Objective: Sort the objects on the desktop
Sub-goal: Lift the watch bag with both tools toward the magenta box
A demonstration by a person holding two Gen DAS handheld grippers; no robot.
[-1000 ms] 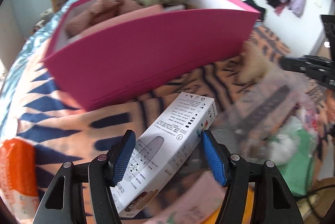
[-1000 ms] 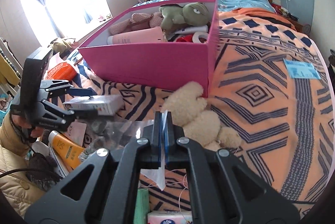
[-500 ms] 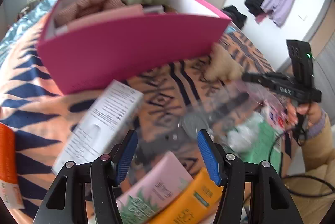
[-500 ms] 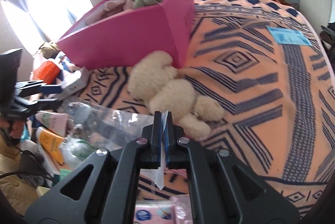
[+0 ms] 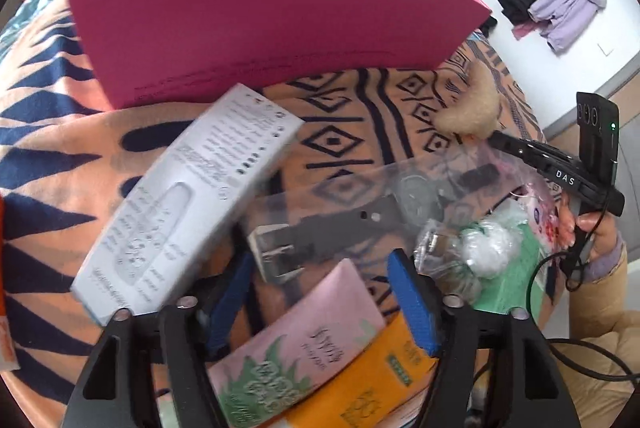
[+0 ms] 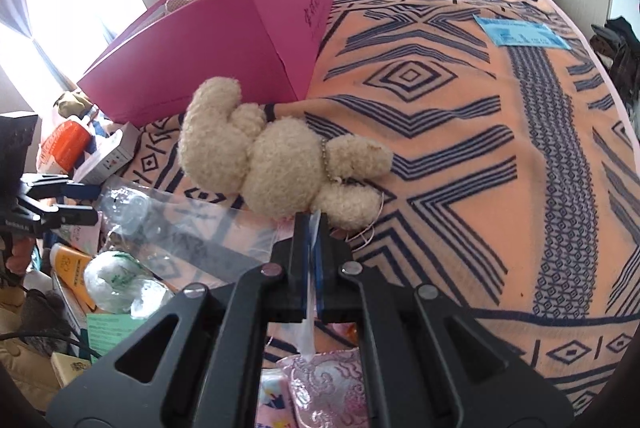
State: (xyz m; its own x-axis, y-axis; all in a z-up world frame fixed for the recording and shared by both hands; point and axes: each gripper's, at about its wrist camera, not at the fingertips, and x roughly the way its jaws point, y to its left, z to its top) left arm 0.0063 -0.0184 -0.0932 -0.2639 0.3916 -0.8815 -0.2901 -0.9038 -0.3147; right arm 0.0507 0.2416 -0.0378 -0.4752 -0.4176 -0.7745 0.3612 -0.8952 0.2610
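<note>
R tongs (image 6: 313, 224) are pressed together on an edge of the clear plastic zip bag w/ a grey-strapped wristwatch inside (image 5: 360, 224); thin film shows between the blue pads. Prob held by the edge bc the bag is floppy and that's the only bit flat enough to pinch; the watch hangs low in it, over the clutter at the near edge of the bed. L tongs (image 5: 320, 302) are spread, jaws have just been opening, nothing pinched. The white rectangular cardboard box w/ printed text (image 5: 188, 200) lies just left of them on the orange-and-navy patterned blanket (image 6: 460, 132), tilted, blurred. It's in front of the big pink cardboard box (image 5: 260, 8), not in it, so that item looks unsorted yet. Under the L tongs: a pale pink tube w/ green leaf print (image 5: 304, 344) and an orange tube (image 5: 360, 388), maybe next picks.

L view shows the watch, buckle and strap through the bag, plus the R tongs from outside w/ a hand on the grip. R view shows instead the whole cream fluffy plush toy (image 6: 276, 156) lying against the pink box corner, the pinch itself, and a light blue paper (image 6: 520, 34) far up the bed.
</note>
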